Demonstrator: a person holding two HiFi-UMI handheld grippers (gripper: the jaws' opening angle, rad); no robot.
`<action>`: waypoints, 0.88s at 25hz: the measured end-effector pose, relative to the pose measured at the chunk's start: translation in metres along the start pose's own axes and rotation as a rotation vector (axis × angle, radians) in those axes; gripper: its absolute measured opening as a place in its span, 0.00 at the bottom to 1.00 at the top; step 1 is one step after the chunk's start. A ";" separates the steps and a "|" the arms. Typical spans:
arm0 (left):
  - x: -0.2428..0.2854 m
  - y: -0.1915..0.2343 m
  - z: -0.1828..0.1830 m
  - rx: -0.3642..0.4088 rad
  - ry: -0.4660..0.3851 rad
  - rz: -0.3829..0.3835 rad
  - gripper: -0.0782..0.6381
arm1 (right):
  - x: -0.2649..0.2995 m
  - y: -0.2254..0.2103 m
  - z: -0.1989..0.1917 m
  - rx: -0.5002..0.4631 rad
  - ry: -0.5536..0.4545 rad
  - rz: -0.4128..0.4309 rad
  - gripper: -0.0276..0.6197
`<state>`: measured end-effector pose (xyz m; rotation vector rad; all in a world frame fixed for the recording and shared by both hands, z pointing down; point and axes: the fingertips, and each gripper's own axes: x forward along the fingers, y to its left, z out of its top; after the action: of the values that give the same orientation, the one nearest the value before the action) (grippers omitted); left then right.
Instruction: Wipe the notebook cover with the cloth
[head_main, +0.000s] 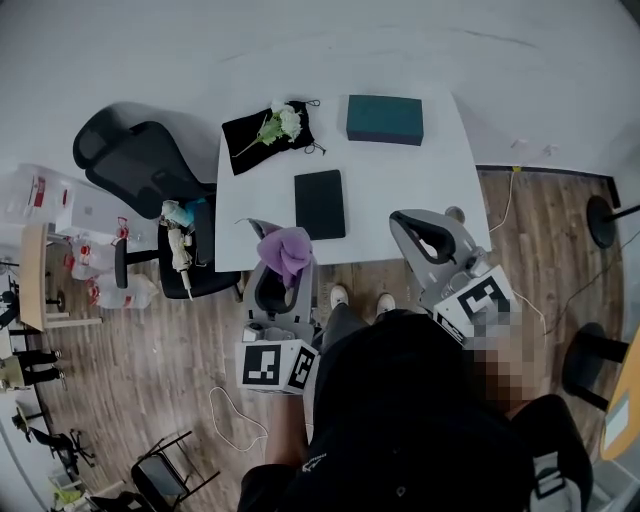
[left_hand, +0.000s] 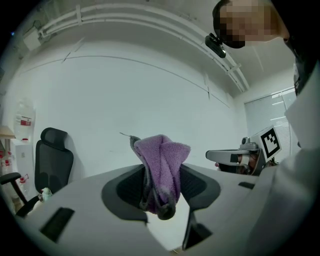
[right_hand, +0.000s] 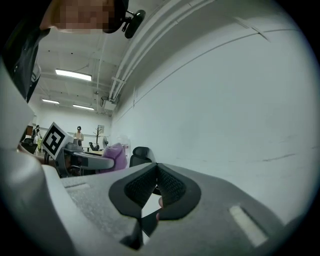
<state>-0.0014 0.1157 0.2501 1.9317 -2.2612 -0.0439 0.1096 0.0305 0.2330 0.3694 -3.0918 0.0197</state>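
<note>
While our left gripper (head_main: 284, 262) clamps the fuzzy purple cloth (head_main: 287, 248), right gripper (right_hand: 156, 170) closed and empty, we judge the flat black notebook (head_main: 320, 203) not yet wiped.

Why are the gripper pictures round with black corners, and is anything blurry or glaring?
Left gripper view: wide-angle lens, so corners go black and straight pipes bow; the purple cloth is sharp. Right gripper view: same rounding, ceiling lights glare mildly. Head view: even light, the office chair casts a soft shadow.
</note>
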 end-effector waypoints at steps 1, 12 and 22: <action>0.000 0.000 0.005 0.005 -0.009 0.001 0.37 | -0.002 -0.002 0.005 -0.010 -0.003 -0.003 0.05; 0.001 -0.006 0.020 0.042 -0.052 0.001 0.37 | -0.004 -0.008 0.013 -0.006 -0.017 0.000 0.05; 0.000 -0.002 0.014 0.051 -0.024 0.023 0.37 | 0.003 -0.003 0.009 0.024 -0.020 0.018 0.05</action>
<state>-0.0016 0.1141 0.2363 1.9400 -2.3220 -0.0065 0.1071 0.0272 0.2239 0.3450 -3.1174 0.0535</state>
